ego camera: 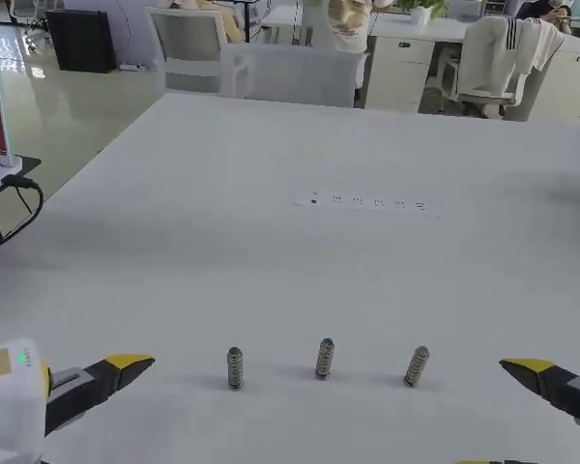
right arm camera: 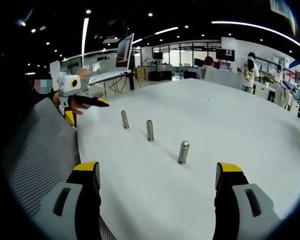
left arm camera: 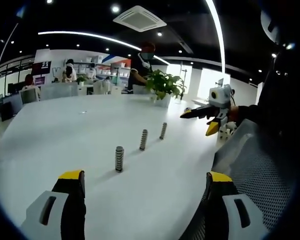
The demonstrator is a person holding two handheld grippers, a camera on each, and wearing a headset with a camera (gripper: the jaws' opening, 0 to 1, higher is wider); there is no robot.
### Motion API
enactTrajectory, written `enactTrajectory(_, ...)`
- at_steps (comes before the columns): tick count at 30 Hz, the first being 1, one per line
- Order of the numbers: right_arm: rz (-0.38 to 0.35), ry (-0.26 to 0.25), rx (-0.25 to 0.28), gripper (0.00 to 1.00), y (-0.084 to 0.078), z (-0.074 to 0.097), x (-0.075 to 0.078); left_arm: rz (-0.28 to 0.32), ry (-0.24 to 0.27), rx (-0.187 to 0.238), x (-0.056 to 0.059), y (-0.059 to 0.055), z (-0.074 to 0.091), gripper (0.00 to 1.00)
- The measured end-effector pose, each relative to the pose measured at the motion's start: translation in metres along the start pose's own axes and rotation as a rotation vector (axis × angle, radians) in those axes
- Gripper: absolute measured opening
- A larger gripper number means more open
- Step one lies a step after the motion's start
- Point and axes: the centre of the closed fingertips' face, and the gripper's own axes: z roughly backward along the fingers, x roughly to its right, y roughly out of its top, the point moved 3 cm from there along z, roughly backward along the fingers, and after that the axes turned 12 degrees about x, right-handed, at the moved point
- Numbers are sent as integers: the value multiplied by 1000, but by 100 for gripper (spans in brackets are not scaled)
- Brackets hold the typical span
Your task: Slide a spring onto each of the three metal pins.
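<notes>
Wide white desk [ego camera: 271, 271]. Spread and empty, left hand-held gripper [left arm camera: 146, 176] and right hand-held gripper [right arm camera: 158, 168] flanking three small grey coiled metal springs [ego camera: 325, 359] upright on pins [right arm camera: 184, 144] along the near edge. Likely light, squashy; best pinched gently mid-coil. Rounded pin tip clear in right gripper view, unclear in head view.

The broad white table [ego camera: 155, 251] carries three short spring-covered pins standing in a row near its front edge, well apart from one another: left pin [ego camera: 235, 368], middle pin [ego camera: 325, 359], right pin [ego camera: 417, 367]. Farther back, a socket strip [ego camera: 365, 202] sits flush in the tabletop.
</notes>
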Motion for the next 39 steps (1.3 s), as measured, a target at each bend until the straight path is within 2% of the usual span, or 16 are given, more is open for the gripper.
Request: enactTrajectory(39,-4,26,-32,97,-6,-6,-5,2,15,-5,1,0,0,98)
